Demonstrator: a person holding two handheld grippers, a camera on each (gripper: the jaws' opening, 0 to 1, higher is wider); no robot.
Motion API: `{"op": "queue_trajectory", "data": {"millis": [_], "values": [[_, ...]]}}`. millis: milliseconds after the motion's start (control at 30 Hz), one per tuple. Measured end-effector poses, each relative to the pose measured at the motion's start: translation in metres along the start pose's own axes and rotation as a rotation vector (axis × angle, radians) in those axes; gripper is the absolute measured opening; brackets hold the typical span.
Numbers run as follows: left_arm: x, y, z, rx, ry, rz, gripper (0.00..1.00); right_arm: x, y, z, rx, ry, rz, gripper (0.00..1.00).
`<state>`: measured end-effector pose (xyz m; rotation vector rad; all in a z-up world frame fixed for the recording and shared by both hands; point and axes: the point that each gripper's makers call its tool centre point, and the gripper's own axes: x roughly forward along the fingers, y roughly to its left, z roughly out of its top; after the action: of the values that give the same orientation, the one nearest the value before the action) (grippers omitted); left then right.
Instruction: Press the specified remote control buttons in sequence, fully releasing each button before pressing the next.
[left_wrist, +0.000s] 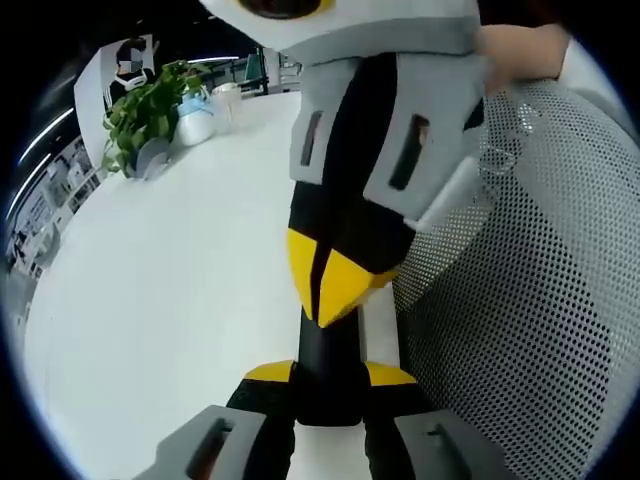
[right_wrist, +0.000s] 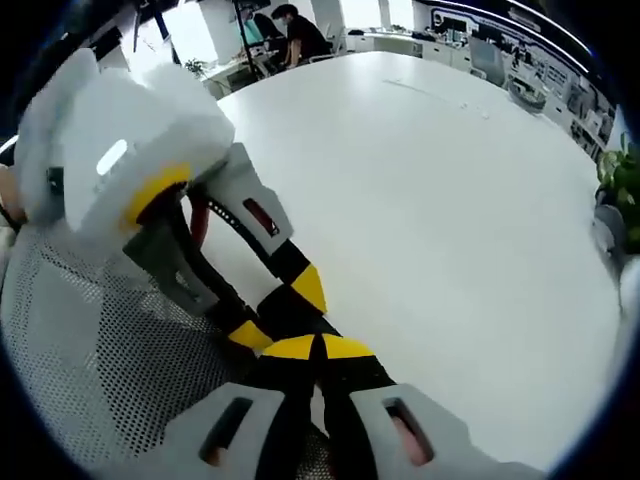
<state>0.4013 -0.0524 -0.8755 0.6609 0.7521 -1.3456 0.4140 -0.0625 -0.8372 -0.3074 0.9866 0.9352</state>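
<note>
A slim black remote (left_wrist: 330, 365) is seen end-on, clamped between the yellow-tipped jaws of my left gripper (left_wrist: 330, 385), which is shut on it. My right gripper (left_wrist: 335, 290) reaches in from above with its jaws shut together, and their yellow tips rest on the remote's upper face. In the right gripper view, my right gripper (right_wrist: 315, 350) is shut, pointing at the black remote (right_wrist: 283, 312) held by the left gripper (right_wrist: 278, 310). The buttons are hidden. All this hangs over the edge of a white table (left_wrist: 170, 290).
A grey mesh chair back (left_wrist: 540, 300) (right_wrist: 90, 340) stands close beside the grippers. A potted plant (left_wrist: 150, 115) and a white cup sit at the table's far corner. A person (right_wrist: 295, 35) sits at a far desk. A hand (left_wrist: 520, 50) holds the right gripper.
</note>
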Motion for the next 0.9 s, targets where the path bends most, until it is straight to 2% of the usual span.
{"op": "queue_trajectory", "data": {"millis": [100, 167, 200, 233, 267, 400, 467, 533, 633, 800, 867, 900], "values": [[0.0, 0.0, 0.0, -0.003, -0.004, 0.0, 0.24, -0.017, -0.006, 0.011, 0.014, -0.051, -0.016, 0.0], [0.0, 0.0, 0.0, -0.007, -0.01, 0.002, 0.25, -0.031, -0.007, 0.025, 0.092, -0.124, -0.008, 0.0], [0.0, 0.0, 0.0, -0.007, -0.011, 0.003, 0.25, -0.034, -0.007, 0.027, 0.106, -0.136, -0.004, 0.0], [0.0, 0.0, 0.0, -0.008, -0.013, 0.003, 0.25, -0.05, -0.009, 0.036, 0.163, -0.191, 0.003, 0.0], [0.0, 0.0, 0.0, -0.008, -0.014, 0.004, 0.25, -0.054, -0.01, 0.038, 0.174, -0.205, 0.0, 0.0], [0.0, 0.0, 0.0, -0.004, -0.011, 0.004, 0.25, -0.091, -0.026, 0.045, 0.226, -0.331, -0.1, 0.0], [0.0, 0.0, 0.0, -0.002, -0.009, 0.005, 0.25, -0.108, -0.032, 0.043, 0.19, -0.371, -0.172, 0.0], [0.0, 0.0, 0.0, -0.006, -0.01, 0.006, 0.25, -0.123, -0.029, 0.046, 0.114, -0.419, -0.199, 0.0], [-0.001, 0.0, -0.001, -0.006, -0.003, 0.009, 0.25, -0.142, -0.033, 0.05, 0.079, -0.492, -0.28, 0.0], [0.0, 0.0, 0.0, -0.014, -0.007, 0.01, 0.25, -0.169, -0.035, 0.058, 0.132, -0.649, -0.334, 0.01], [0.0, 0.0, 0.0, -0.017, -0.007, 0.012, 0.25, -0.176, -0.037, 0.06, 0.169, -0.706, -0.348, 0.07], [0.0, 0.0, 0.0, -0.019, -0.008, 0.013, 0.25, -0.176, -0.038, 0.059, 0.167, -0.704, -0.351, 0.1]]}}
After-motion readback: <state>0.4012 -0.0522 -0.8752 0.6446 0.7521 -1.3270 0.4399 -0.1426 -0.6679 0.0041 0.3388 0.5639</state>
